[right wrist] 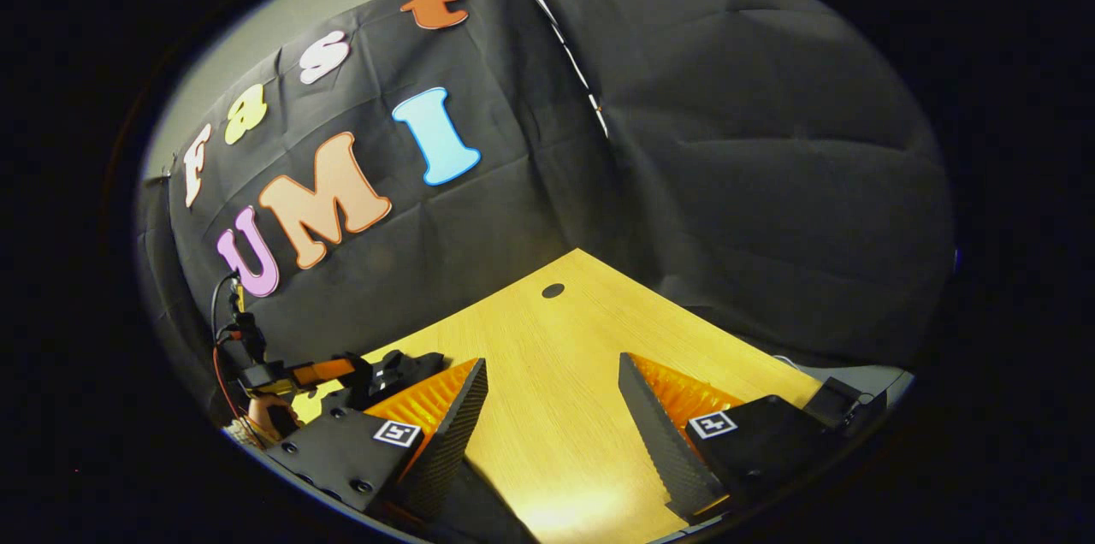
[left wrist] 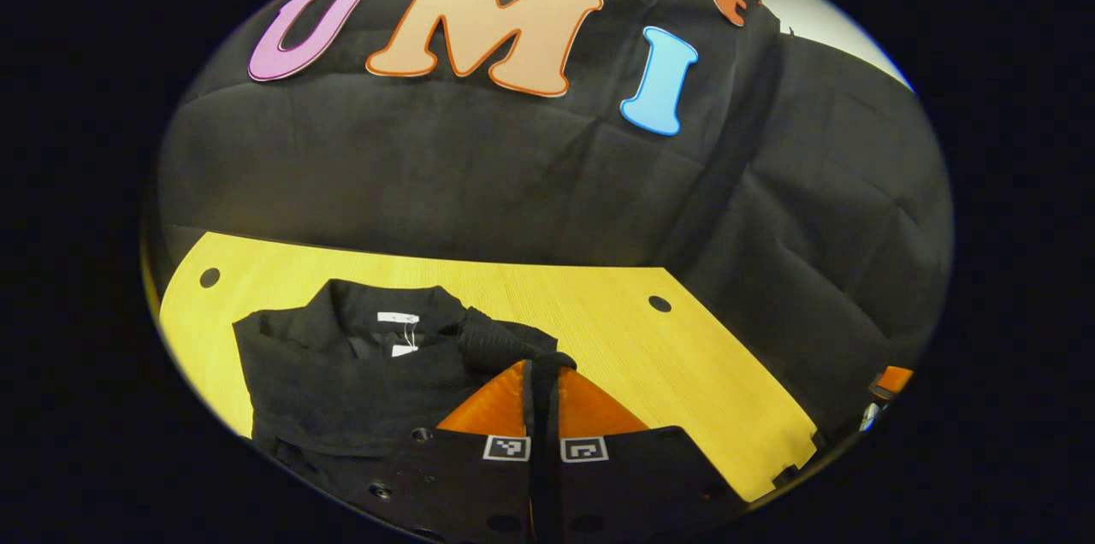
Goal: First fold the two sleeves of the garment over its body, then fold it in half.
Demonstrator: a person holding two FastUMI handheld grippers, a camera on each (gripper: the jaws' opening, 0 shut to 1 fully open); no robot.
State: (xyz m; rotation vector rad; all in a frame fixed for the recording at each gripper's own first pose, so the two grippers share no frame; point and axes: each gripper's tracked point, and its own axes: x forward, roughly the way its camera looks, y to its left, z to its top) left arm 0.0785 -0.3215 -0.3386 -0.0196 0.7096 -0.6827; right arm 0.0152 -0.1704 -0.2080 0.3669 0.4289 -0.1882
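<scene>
Black fabric of the garment (left wrist: 359, 373) lies on the table (left wrist: 616, 330) with a sleeve pinched in the left gripper (left wrist: 541, 373); the right gripper (right wrist: 552, 407) gapes over bare wood.

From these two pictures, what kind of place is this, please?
Probably a staged recording booth, not a home: black cloth walls surround a bare yellow wooden table with round holes, where a black collared garment lies for folding.

A staged recording booth rather than a home: black cloth walls (right wrist: 753, 142) hang round a bare wooden worktop (right wrist: 556, 356)
</scene>
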